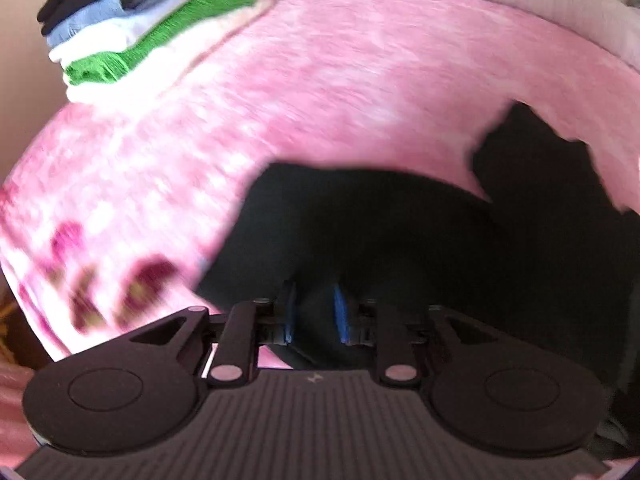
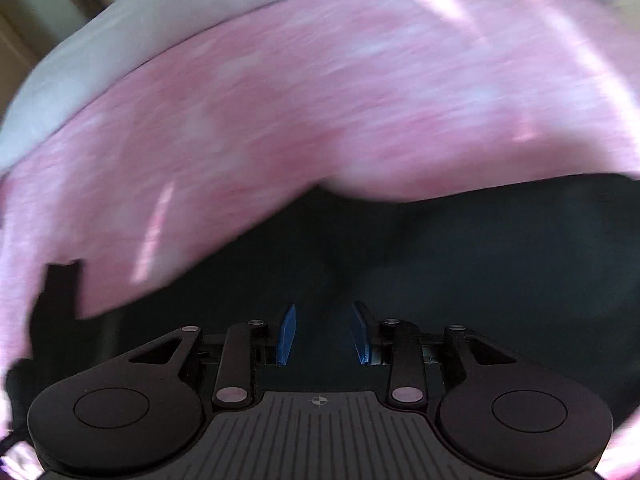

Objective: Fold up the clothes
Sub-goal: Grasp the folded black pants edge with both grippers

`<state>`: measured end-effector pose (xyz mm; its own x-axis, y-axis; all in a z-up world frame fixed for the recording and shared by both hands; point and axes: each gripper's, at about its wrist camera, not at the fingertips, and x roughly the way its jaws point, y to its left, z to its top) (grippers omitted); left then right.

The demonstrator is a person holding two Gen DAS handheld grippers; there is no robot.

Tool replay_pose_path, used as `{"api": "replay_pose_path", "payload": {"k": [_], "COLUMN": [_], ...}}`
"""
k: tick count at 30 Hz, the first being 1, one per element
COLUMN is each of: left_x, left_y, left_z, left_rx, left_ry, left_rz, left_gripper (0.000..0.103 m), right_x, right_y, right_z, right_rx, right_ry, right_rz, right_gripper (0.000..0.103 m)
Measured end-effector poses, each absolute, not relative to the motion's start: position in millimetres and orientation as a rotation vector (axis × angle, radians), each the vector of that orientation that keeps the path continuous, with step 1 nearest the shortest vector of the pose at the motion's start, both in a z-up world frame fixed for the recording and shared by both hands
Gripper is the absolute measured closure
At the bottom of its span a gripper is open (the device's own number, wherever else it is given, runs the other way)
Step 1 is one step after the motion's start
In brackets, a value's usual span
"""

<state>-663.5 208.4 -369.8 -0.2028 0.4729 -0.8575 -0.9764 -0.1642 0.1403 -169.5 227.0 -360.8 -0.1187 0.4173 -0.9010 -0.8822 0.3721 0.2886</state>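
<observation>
A black garment lies spread on the pink blanket, a folded stack at the far corner. Both the left gripper and right gripper hover over it, jaws parted, pinching nothing. The fold seems mid-way; next, each needs an edge to pinch.

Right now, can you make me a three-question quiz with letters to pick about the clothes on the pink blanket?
1. Where is the stack of folded clothes in the left wrist view?
A. upper left
B. lower right
C. centre

2. What colour is the garment lying under the grippers?
A. yellow
B. black
C. red

3. How are the right gripper jaws?
A. apart, nothing pinched
C. clamped on a green shirt
B. out of sight

Answers: 1 A, the pile sits at the blanket's far left corner. 2 B, it is dark all over. 3 A, a gap shows between the blue pads.
</observation>
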Motion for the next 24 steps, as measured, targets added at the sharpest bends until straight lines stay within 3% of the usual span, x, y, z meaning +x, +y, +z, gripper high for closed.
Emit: {"api": "replay_pose_path", "payload": {"k": [7, 15, 16, 17, 18, 24], "left_x": [-737, -775, -780, -785, -790, -812], "left_y": [223, 195, 192, 190, 188, 173], "left_z": [-340, -343, -344, -345, -346, -338], "left_rx": [-1.007, -1.214, -1.235, -1.255, -1.272, -1.316], "left_ry": [0.684, 0.556, 0.542, 0.529, 0.514, 0.424], "left_rz": [1.638, 1.583, 1.580, 1.577, 1.573, 1.556], "left_gripper": [0.085, 0.086, 0.086, 0.086, 0.086, 0.087], "right_x": [-251, -301, -308, -315, -322, -397], "right_y": [287, 314, 314, 314, 314, 290], "right_z": [-389, -435, -434, -432, -429, -345], "right_rx": [-0.219, -0.182, -0.208, -0.238, -0.268, -0.364], "right_ry": [1.522, 1.718, 1.712, 1.703, 1.694, 1.329], "right_rz": [1.395, 1.389, 1.392, 1.398, 1.403, 1.837], "right_gripper": [0.069, 0.069, 0.069, 0.076, 0.100, 0.102]}}
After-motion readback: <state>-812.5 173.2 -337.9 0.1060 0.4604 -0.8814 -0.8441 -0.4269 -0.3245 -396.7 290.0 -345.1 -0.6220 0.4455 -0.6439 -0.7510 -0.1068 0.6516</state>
